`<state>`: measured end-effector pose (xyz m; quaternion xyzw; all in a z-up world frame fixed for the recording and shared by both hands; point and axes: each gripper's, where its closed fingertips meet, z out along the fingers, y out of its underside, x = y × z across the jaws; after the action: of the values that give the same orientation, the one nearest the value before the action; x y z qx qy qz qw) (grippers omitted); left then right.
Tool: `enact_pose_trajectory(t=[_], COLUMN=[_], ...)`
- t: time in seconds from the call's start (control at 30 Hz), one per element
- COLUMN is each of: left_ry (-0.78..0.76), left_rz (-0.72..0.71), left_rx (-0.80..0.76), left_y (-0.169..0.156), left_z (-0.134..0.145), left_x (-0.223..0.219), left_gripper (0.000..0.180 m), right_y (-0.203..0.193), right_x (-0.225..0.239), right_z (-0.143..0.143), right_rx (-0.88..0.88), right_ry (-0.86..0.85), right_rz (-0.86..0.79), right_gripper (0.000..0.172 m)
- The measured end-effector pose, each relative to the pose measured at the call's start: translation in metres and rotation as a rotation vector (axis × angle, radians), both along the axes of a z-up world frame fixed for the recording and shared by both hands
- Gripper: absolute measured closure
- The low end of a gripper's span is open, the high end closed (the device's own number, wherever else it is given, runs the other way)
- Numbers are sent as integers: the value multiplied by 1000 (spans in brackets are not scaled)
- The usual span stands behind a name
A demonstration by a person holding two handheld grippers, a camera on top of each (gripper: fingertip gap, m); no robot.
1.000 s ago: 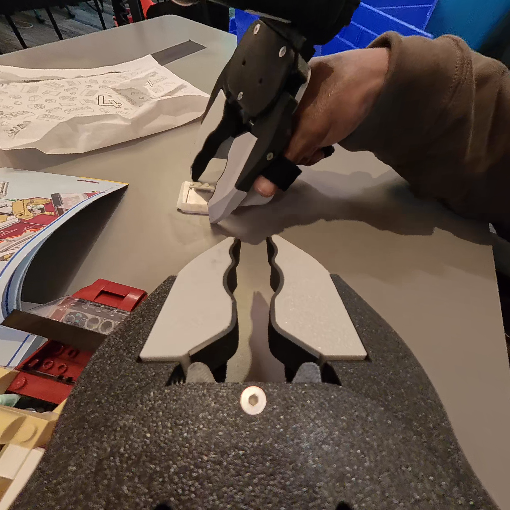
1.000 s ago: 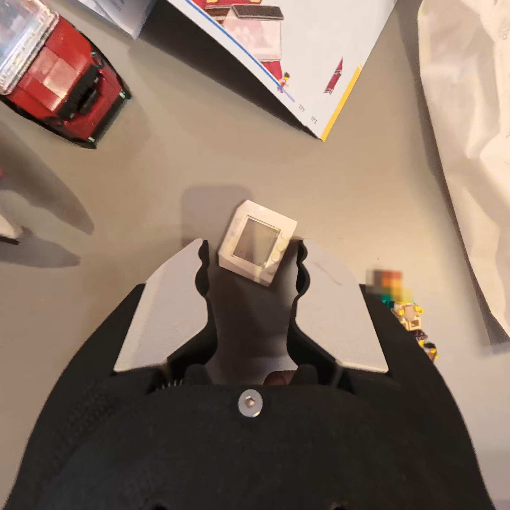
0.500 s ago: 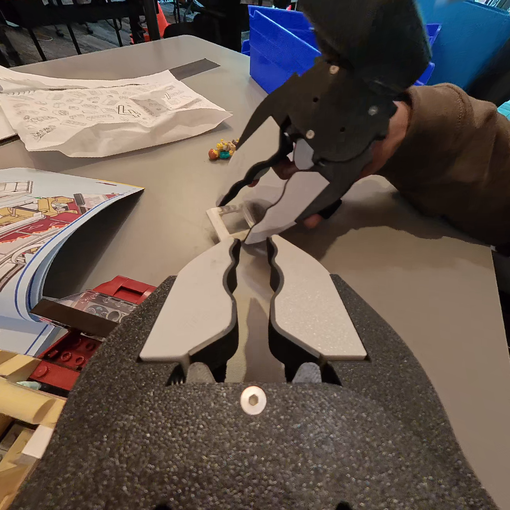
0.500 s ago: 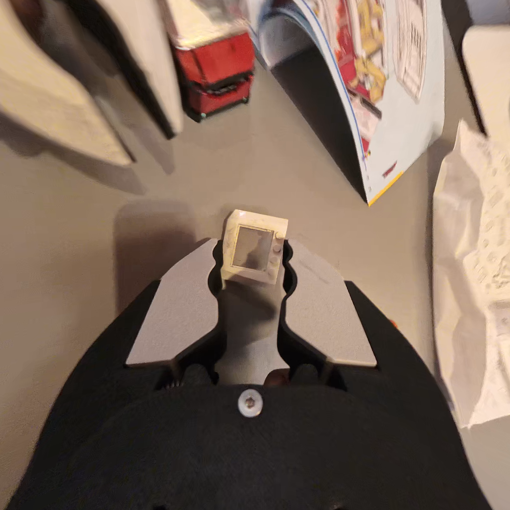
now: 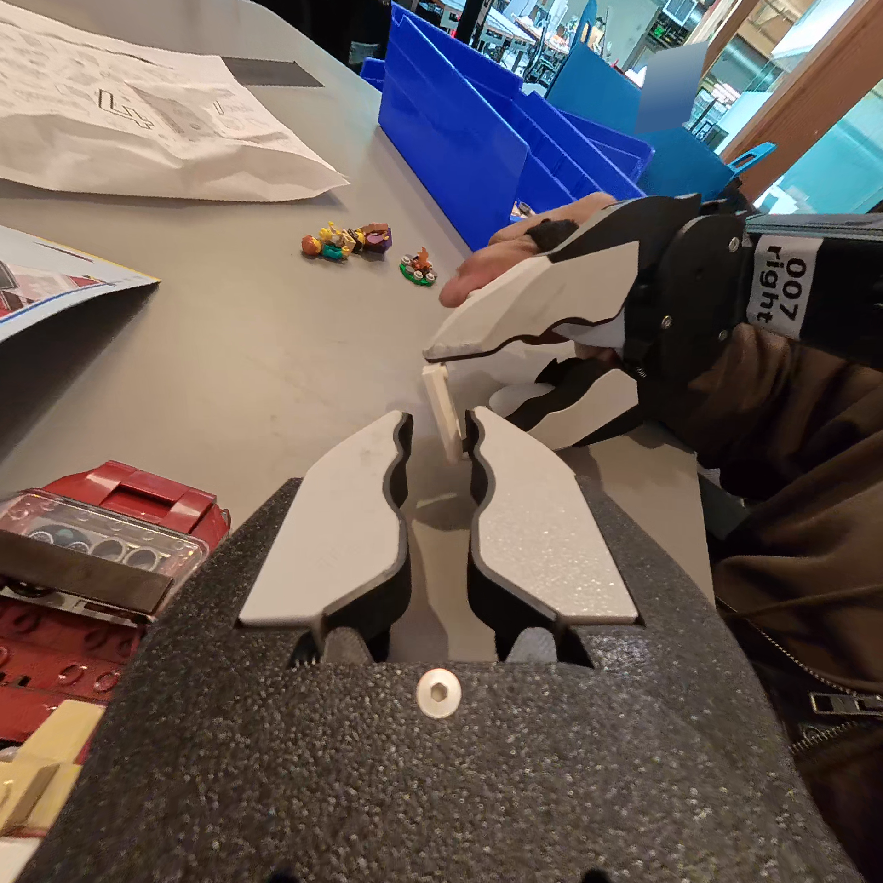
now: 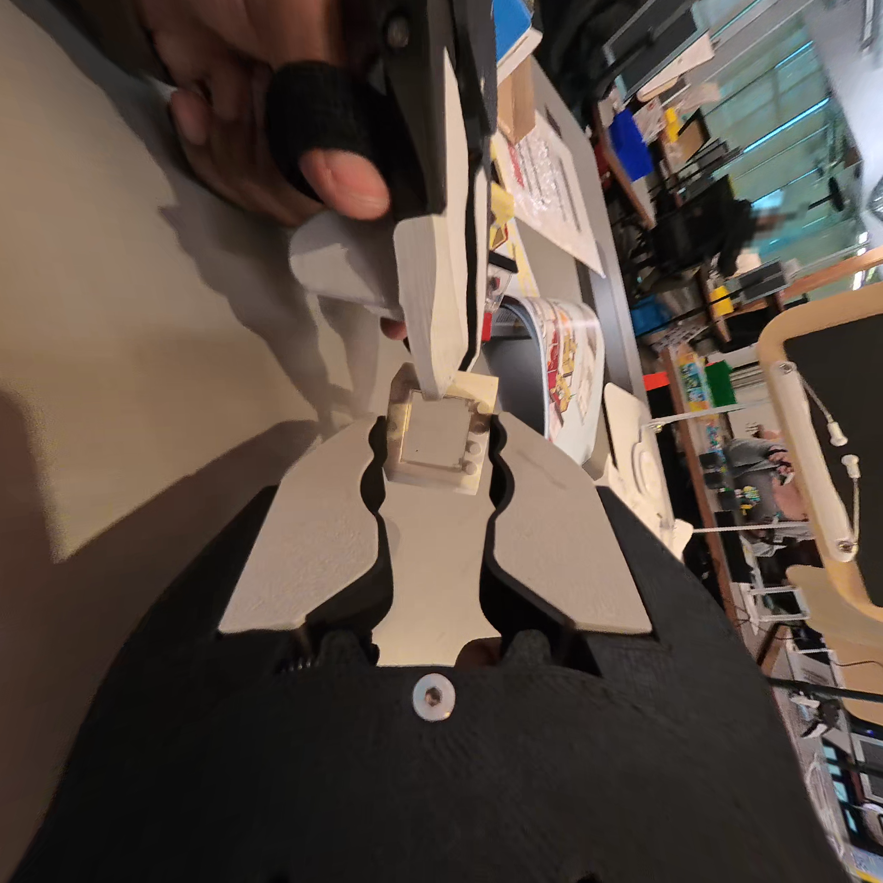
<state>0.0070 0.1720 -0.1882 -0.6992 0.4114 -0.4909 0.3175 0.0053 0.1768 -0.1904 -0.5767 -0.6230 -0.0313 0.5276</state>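
black grippers, pale grey fingers, brown sleeve.

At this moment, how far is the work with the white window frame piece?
Done: the white window frame piece is off the grey table, clamped between the right gripper's fingers. In hand: it sits between the left gripper's open fingertips, against the right-hand one, not pinched. Left: the left gripper has no grip on it; the red brick model lies apart.
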Motion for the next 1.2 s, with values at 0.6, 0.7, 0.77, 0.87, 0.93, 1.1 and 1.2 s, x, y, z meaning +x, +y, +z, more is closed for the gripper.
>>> enact_pose_trajectory(t=[0.6, 0.7, 0.77, 0.87, 0.93, 1.1, 1.2], left_ry=[-228, -227, -203, -168, -135, -100, -105], left_rz=[-77, -61, -31, -7, -2, -38, -48], left_rx=[-201, -170, -133, -60, -12, 21, 8], left_y=[-12, -11, -7, -4, -5, -17, -17], left_z=[25, 27, 26, 24, 21, 14, 13], left_x=[3, 3, 2, 2, 3, 11, 11], left_gripper=[170, 168, 160, 154, 151, 141, 146], right_y=[7, 7, 7, 7, 6, -1, 0], right_x=[-5, -5, -5, -5, -6, -14, -14], right_z=[18, 22, 23, 23, 23, 24, 20], right_rx=[101, 135, 149, 152, 158, 159, 145], right_ry=[115, 115, 108, 107, 107, 113, 104], right_rz=[-47, -51, -53, -50, -45, -25, -24], right_gripper=[131, 131, 131, 131, 131, 133, 133])
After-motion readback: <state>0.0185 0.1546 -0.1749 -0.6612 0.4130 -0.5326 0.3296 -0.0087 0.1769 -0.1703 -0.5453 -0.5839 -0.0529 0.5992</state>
